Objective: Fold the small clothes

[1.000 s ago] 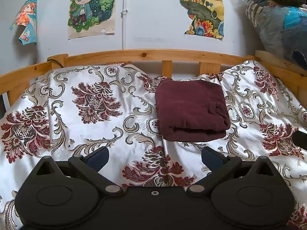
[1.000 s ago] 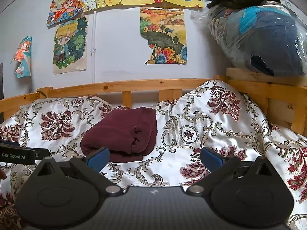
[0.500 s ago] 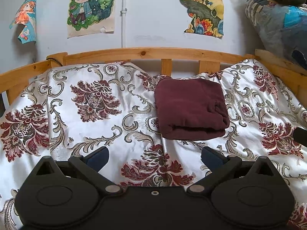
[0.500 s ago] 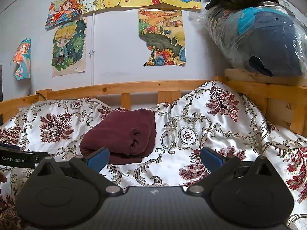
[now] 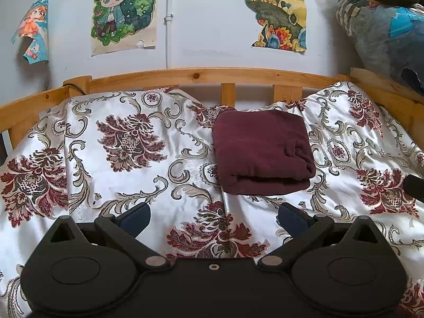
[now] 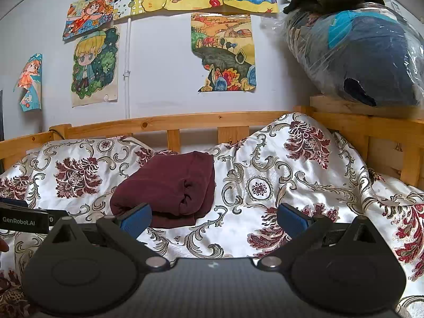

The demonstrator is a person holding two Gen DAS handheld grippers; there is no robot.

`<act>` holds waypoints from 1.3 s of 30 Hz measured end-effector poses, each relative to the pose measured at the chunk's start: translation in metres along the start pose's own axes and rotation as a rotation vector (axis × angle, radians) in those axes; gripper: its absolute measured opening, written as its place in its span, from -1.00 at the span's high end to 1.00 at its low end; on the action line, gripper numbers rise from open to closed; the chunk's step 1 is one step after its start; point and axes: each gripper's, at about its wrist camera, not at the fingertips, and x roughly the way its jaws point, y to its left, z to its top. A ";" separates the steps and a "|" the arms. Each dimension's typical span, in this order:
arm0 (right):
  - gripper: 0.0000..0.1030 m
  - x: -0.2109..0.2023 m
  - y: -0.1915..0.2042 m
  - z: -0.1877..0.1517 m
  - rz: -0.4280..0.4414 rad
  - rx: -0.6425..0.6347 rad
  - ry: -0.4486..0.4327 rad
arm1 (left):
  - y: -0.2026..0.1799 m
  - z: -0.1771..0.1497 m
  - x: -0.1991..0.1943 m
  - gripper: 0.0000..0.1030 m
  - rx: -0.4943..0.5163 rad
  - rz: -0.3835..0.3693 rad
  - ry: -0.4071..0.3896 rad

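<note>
Little moved: folded maroon garment (image 5: 262,156) on bedspread (image 5: 127,143); both tools spread, empty.

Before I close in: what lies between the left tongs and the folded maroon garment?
Only bare floral satin bedspread, as the left wrist view shows; nothing sits between the open left tongs and the folded maroon garment.
</note>
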 end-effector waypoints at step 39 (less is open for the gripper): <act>-1.00 0.000 0.000 0.000 0.000 0.000 0.003 | 0.000 -0.001 -0.001 -0.99 0.013 -0.017 -0.002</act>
